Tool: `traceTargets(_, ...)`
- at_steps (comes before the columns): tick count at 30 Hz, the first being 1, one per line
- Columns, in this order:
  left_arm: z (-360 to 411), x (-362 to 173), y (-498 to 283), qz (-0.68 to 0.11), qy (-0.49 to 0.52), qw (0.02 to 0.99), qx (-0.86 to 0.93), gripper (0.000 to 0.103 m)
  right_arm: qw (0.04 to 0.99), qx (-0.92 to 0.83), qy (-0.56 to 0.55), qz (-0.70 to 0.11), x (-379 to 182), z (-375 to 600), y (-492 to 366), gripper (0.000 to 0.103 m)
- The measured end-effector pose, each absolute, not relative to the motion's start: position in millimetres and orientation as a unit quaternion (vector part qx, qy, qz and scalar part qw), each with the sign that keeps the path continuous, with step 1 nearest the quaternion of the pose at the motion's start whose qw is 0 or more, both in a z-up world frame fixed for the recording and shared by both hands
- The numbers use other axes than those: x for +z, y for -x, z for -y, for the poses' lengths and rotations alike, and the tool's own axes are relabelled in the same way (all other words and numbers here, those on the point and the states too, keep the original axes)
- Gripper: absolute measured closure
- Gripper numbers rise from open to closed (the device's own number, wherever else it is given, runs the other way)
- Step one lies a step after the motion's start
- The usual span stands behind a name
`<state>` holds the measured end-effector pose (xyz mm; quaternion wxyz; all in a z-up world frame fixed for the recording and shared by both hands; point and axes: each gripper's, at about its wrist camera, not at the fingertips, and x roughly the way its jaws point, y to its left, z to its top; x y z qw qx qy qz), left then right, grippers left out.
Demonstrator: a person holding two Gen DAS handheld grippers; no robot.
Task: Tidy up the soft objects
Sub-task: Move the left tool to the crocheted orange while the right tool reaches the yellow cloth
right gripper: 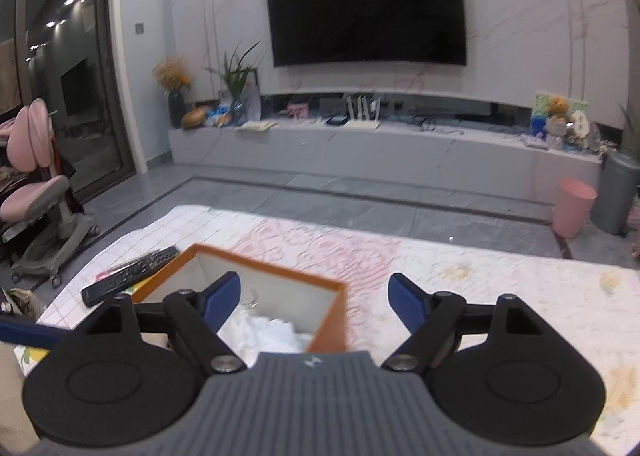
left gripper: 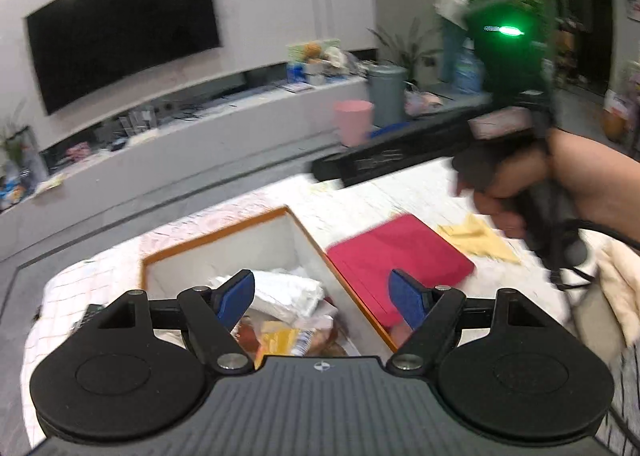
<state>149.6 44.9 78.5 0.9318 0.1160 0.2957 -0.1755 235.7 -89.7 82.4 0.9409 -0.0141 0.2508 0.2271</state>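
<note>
An orange-rimmed white box [left gripper: 224,240] stands on the pale quilted surface. A white cloth [left gripper: 288,292] lies on top of yellow and brown packets [left gripper: 280,340] inside it. My left gripper [left gripper: 322,288] is open above the box's right wall, with nothing between its blue fingers. A flat red piece [left gripper: 400,260] and a yellow cloth [left gripper: 476,236] lie to the right of the box. In the right wrist view my right gripper [right gripper: 314,288] is open and empty over the box's near corner [right gripper: 328,316], with the white cloth [right gripper: 268,332] below it.
A hand [left gripper: 580,184] holds the blurred right gripper body above the surface at the right. Cream fabric [left gripper: 616,288] lies at the right edge. A black remote [right gripper: 132,276] rests left of the box. Beyond are grey floor, a pink bin [right gripper: 572,212] and a TV wall.
</note>
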Motion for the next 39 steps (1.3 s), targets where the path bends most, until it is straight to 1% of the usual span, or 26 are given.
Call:
traceTargets(5, -23.2, 84.4, -153.6, -0.277, -0.153, 0.937, -0.149, 0.014, 0.949, 0.204, 0.012, -0.241, 92.5, 132.2, -224.1, 0.020)
traceTargets(11, 9.7, 86.5, -175.9, -0.296, -0.158, 0.932, -0.137, 0.014, 0.955, 0.175, 0.051, -0.232, 78.4, 177.4, -205.9, 0.016)
traceTargets(16, 39.2, 80.7, -202.1, -0.323, -0.143, 0.927, -0.126, 0.014, 0.952, 0.147, 0.055, -0.264, 43.6, 216.5, -212.1, 0.015)
traceTargets(17, 46.4, 79.0, -207.9, -0.326, -0.143, 0.926, -0.126, 0.014, 0.949, 0.147, 0.049, -0.274, 35.1, 225.3, -215.2, 0.014)
traceTargets(19, 61.5, 73.7, -218.5, -0.328, -0.159, 0.922, -0.128, 0.014, 0.940, 0.151, 0.036, -0.304, 15.8, 240.8, -225.5, 0.006)
traceTargets(20, 70.0, 71.1, -224.9, -0.329, -0.173, 0.920, -0.127, 0.014, 0.934, 0.156, 0.037, -0.319, 3.6, 246.1, -228.6, 0.004)
traceTargets(25, 98.1, 59.3, -254.8, -0.347, -0.219, 0.902, -0.137, 0.014, 0.921, 0.106, 0.059, -0.371, -58.7, 266.2, -242.3, 0.004)
traceTargets(28, 108.7, 53.9, -275.9, -0.363, -0.215, 0.897, -0.131, 0.014, 0.915, 0.081, -0.014, -0.395, -77.4, 285.6, -249.6, 0.004)
traceTargets(30, 110.8, 48.9, -289.7, -0.376, -0.204, 0.894, -0.134, 0.014, 0.913, 0.059, -0.038, -0.402, -82.1, 289.6, -253.8, 0.005)
traceTargets(31, 112.1, 45.7, -297.0, -0.384, -0.198, 0.892, -0.131, 0.013, 0.913, 0.057, -0.031, -0.402, -83.2, 287.4, -255.3, 0.005)
traceTargets(34, 109.5, 35.0, -317.0, -0.418, -0.178, 0.883, -0.119, 0.014, 0.914, 0.061, 0.021, -0.401, -85.2, 276.2, -257.6, 0.011)
traceTargets(36, 107.5, 28.0, -329.4, -0.440, -0.176, 0.873, -0.116, 0.014, 0.914, 0.051, 0.038, -0.401, -89.4, 278.3, -259.4, 0.021)
traceTargets(38, 106.4, 19.7, -342.0, -0.462, -0.182, 0.861, -0.110, 0.014, 0.911, 0.049, 0.032, -0.408, -93.2, 281.9, -261.7, 0.024)
traceTargets(39, 104.4, 14.7, -349.4, -0.479, -0.182, 0.852, -0.107, 0.014, 0.907, 0.056, 0.026, -0.417, -96.8, 284.8, -264.7, 0.023)
